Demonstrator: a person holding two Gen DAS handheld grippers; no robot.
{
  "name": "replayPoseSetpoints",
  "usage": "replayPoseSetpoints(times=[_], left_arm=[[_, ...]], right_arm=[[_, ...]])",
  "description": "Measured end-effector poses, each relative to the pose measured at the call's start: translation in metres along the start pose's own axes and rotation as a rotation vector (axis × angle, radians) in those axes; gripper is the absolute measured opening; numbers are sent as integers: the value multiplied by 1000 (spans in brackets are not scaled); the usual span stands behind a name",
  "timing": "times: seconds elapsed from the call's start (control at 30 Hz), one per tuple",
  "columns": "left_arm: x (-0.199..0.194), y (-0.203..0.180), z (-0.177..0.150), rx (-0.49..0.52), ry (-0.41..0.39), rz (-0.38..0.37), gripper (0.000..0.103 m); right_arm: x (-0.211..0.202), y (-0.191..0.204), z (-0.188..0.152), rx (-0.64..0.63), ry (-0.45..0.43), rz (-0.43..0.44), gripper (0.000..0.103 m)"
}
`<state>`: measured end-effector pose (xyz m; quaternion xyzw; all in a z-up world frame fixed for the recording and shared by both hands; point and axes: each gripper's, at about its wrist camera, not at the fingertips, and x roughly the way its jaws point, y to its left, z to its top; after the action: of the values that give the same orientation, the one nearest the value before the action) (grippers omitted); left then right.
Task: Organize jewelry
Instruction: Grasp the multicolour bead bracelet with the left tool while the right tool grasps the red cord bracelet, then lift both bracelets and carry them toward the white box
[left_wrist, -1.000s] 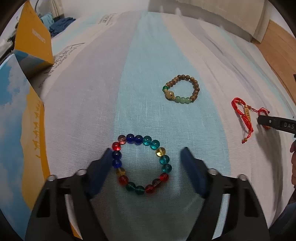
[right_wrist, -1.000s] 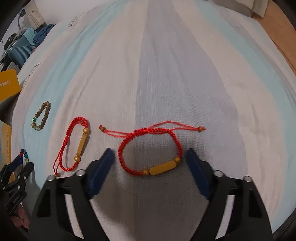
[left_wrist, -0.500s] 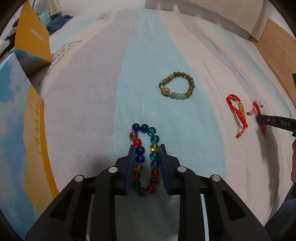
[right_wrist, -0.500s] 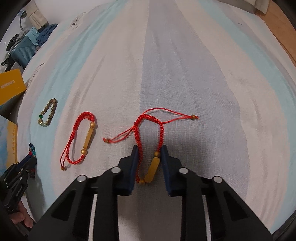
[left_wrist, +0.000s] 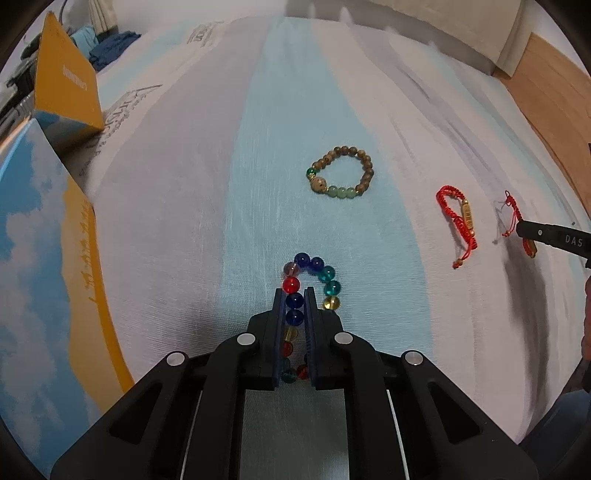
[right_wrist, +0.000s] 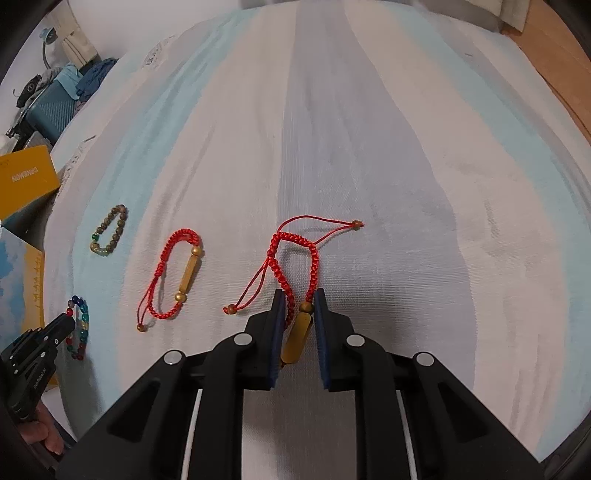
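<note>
My left gripper (left_wrist: 294, 295) is shut on the colourful glass bead bracelet (left_wrist: 327, 275), squeezing one side of it between the pads on the striped bed cover. My right gripper (right_wrist: 300, 295) is shut on a red cord bracelet with a gold bar (right_wrist: 295, 334); its loop and loose ends trail forward. A second red cord bracelet (right_wrist: 176, 275) lies to the left of it. A brown wooden bead bracelet (left_wrist: 341, 175) lies further off. The bead bracelet also shows in the right wrist view (right_wrist: 79, 325).
A blue and yellow box (left_wrist: 40, 258) stands at the left edge of the bed, with a yellow box (left_wrist: 68, 88) behind it. A wooden floor (left_wrist: 554, 85) lies beyond the bed's right side. A suitcase with clothes (right_wrist: 51, 103) sits at the far left.
Both grippers went from wide open to shut. The left closed on the bead bracelet, squashing it narrow. The right closed on the red cord bracelet and its loop folded up.
</note>
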<state>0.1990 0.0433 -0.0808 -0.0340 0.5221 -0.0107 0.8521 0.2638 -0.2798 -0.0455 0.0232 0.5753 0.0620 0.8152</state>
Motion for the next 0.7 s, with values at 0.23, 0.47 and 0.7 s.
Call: replayPoseSetpoints(times=[0.23, 0.47, 0.7], left_arm=[[-12, -6, 1, 15, -15, -4, 9], [-32, -13, 4, 27, -41, -14, 9], [-51, -19, 7, 32, -62, -26, 9]], right_arm=[[-16, 1, 0, 0, -24, 5, 14], [-33, 3, -2, 4, -47, 5, 13], [-52, 7, -7, 3, -74, 4, 13]])
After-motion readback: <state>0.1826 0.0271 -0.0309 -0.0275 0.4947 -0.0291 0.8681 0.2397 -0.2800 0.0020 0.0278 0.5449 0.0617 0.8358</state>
